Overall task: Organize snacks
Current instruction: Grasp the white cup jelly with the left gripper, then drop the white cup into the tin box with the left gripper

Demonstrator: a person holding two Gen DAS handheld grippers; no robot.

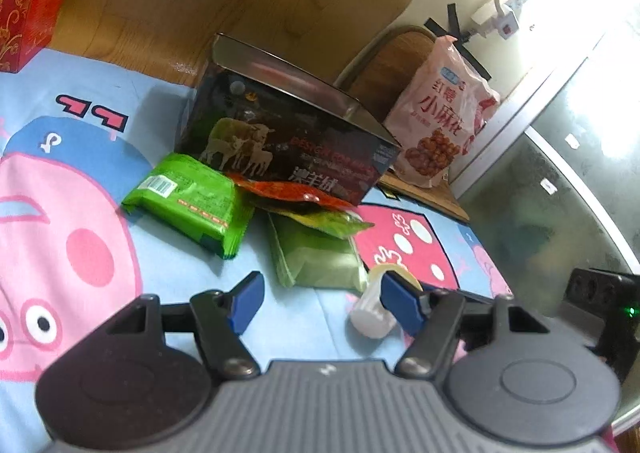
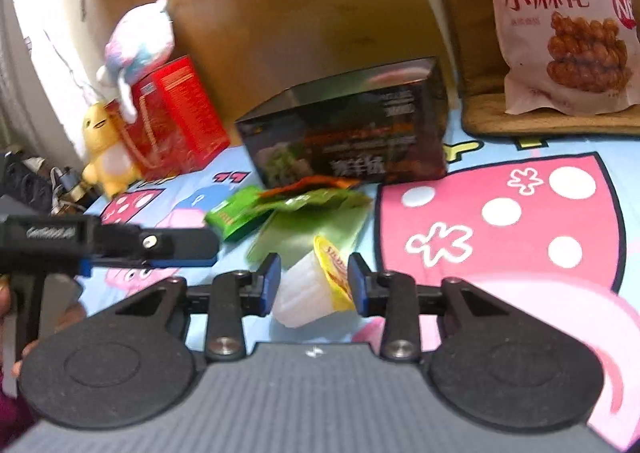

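Snacks lie on a cartoon-print sheet (image 1: 80, 181) in front of a dark box (image 1: 288, 133) whose top is open. Green packet (image 1: 188, 201) sits left of the pile; an orange-red pouch (image 1: 292, 193) leans on the box front, overlapping a pale green bag (image 1: 316, 257). Jelly cup (image 2: 308, 289) lies on its side, yellow lid facing right, between the fingers of the right gripper (image 2: 314, 285); fingers spread, contact with the cup not discernible. Left gripper (image 1: 320, 301) hangs above the sheet, fingers wide apart, holding nothing; the cup lies just beside its right finger. Pink bag (image 2: 560, 21) stands behind on a brown cushion (image 2: 480, 109).
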